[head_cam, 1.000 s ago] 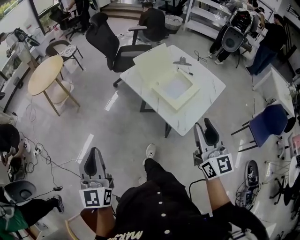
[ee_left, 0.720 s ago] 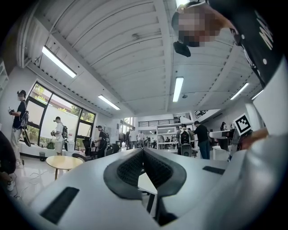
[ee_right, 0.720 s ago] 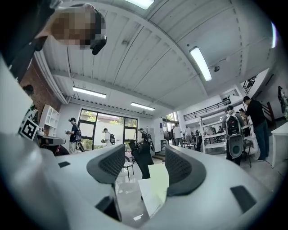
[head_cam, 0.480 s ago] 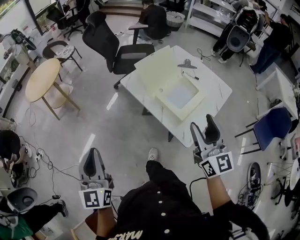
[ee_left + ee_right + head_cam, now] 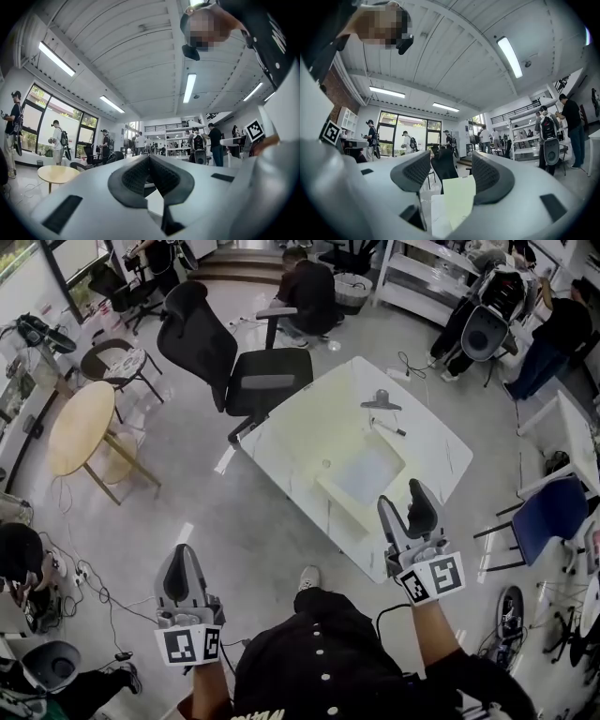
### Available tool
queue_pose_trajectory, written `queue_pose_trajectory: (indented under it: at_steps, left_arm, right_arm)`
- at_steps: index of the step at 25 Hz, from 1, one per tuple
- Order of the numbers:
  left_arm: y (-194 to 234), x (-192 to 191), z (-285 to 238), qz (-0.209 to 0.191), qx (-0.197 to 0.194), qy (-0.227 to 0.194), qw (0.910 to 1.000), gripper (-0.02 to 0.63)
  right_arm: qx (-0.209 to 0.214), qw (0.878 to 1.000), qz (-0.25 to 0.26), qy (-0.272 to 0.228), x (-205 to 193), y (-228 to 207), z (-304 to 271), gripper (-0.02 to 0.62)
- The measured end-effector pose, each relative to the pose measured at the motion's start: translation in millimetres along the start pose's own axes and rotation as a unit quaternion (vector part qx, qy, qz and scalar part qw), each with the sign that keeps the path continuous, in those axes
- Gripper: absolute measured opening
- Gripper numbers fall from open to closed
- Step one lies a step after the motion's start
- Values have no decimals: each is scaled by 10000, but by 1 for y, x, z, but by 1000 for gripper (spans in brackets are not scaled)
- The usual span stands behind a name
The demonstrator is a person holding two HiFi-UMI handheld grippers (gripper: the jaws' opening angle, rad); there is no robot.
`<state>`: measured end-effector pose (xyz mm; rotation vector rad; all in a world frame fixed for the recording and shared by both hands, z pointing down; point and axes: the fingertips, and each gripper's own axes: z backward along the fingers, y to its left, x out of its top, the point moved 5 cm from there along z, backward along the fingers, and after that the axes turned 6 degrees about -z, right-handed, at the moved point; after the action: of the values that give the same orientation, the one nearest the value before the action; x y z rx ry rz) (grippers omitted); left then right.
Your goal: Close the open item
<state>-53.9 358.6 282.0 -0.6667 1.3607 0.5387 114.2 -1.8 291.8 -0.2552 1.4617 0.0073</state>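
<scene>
The right tool [image 5: 403, 500] has just spread its jaws, empty; the left tool [image 5: 184, 559] is pinched together. The open box [image 5: 370, 470] on the surface [image 5: 433, 435], at twelve o'clock, is nearer, so closing looks imminent.

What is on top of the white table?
On the table: an open cream box, a grey hanger-shaped object and a pen. Anything under the box and its flat-lying lid is covered.

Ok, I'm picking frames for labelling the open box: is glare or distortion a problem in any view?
Head view: the white table and pale box lid wash out together, so their edges are faint. Left gripper view: strong fisheye bending, dark corners. Right gripper view: same bending, and the ceiling strip light is blown out.
</scene>
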Motion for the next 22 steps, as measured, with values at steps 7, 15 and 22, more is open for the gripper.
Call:
queue_pose_trajectory:
  at_steps: [7,15,22]
  left_arm:
    - [1,4,-55,-25,68,-80,9999,18]
    - [-1,-3,-86,8,60,32,10000,17]
    - [2,-17,-131,114,-281,86,9995,18]
  right_arm:
    - [254,9996,155,28,8,-22,-52,279]
    - [377,9990,97,197,0,-39,-84,264]
    - [197,9992,121,333,-10,-49,-100,261]
